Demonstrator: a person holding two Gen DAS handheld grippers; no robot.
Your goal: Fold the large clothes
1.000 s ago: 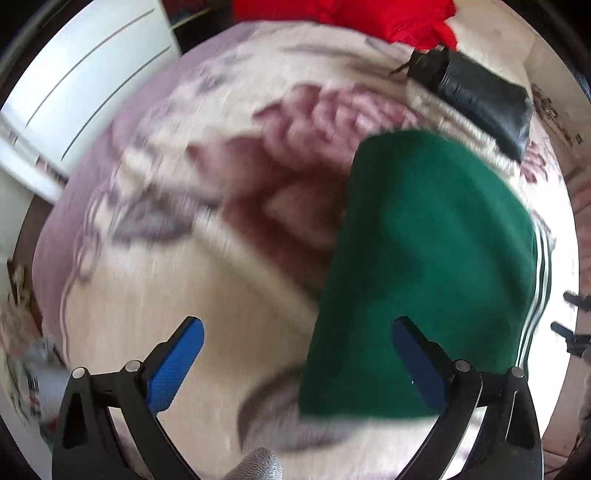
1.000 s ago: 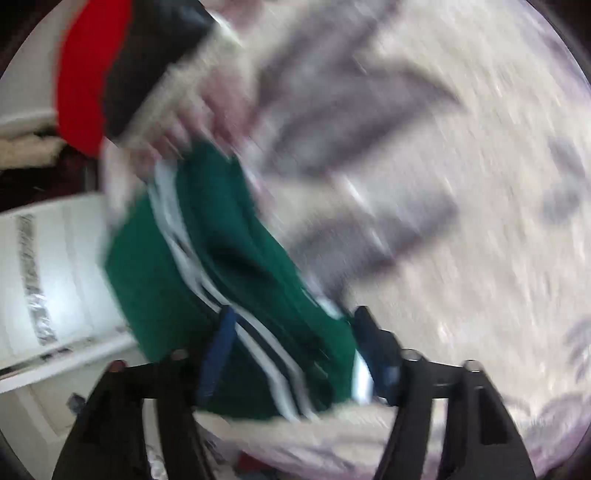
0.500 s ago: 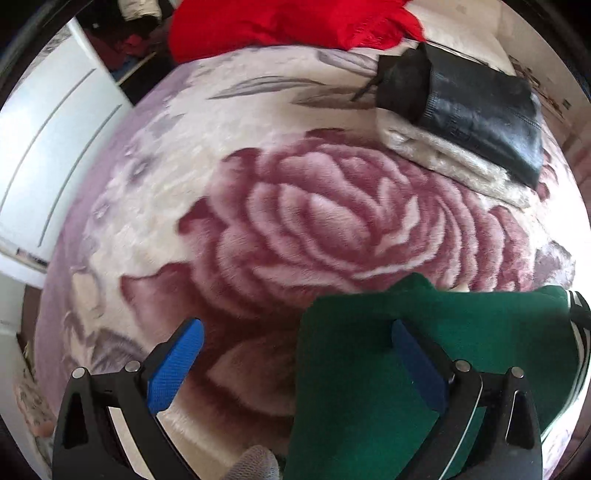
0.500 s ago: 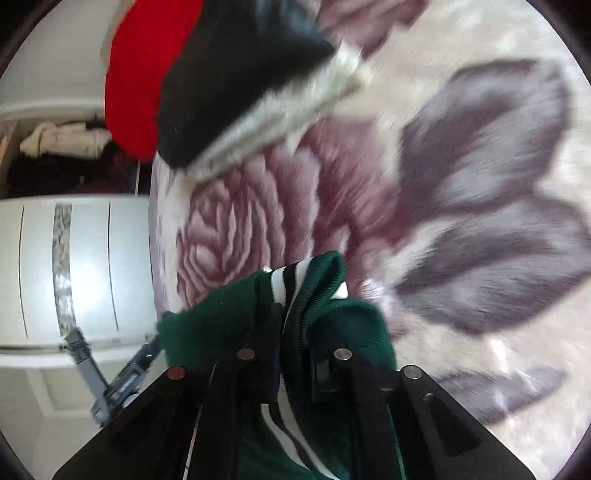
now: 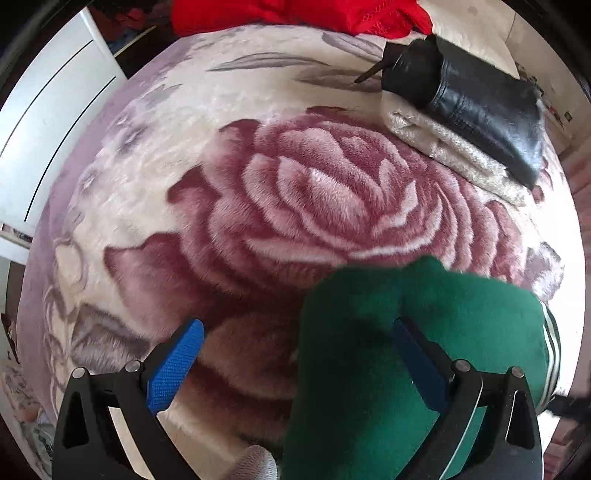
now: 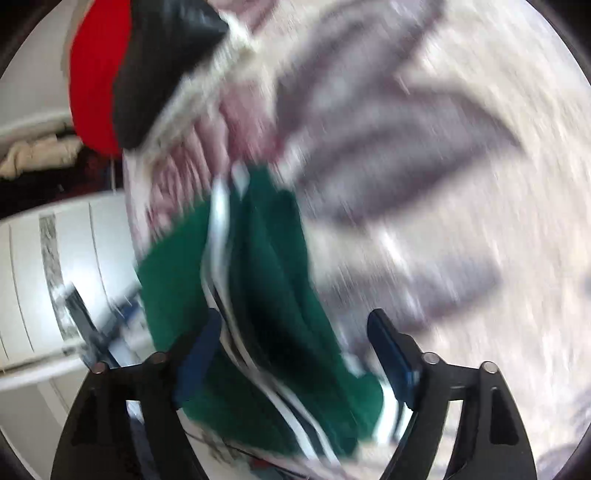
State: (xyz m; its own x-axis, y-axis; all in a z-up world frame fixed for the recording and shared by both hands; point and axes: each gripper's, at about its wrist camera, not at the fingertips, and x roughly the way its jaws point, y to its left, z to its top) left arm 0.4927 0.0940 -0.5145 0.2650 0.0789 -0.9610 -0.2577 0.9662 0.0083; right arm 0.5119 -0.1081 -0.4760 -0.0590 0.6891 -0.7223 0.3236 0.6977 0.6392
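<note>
Green garment let go on the bed; both grippers spread over it.

We note the right gripper (image 6: 295,350) has just been opening: its jaws stand wide with the folded green garment (image 6: 266,295) lying loose between them, pads off the cloth, though this view is badly smeared. The left gripper (image 5: 295,354) is also spread wide and holds nothing; the garment (image 5: 388,350) lies under and around its right finger (image 5: 417,354), while the left finger (image 5: 177,362) sits over bare floral blanket (image 5: 314,192). Ahead of the fingers rest a black jacket (image 5: 476,107) and a red garment (image 5: 295,14). Our worry: a finger tip snagging the cloth on withdrawal would drag the layers and undo the fold.
</note>
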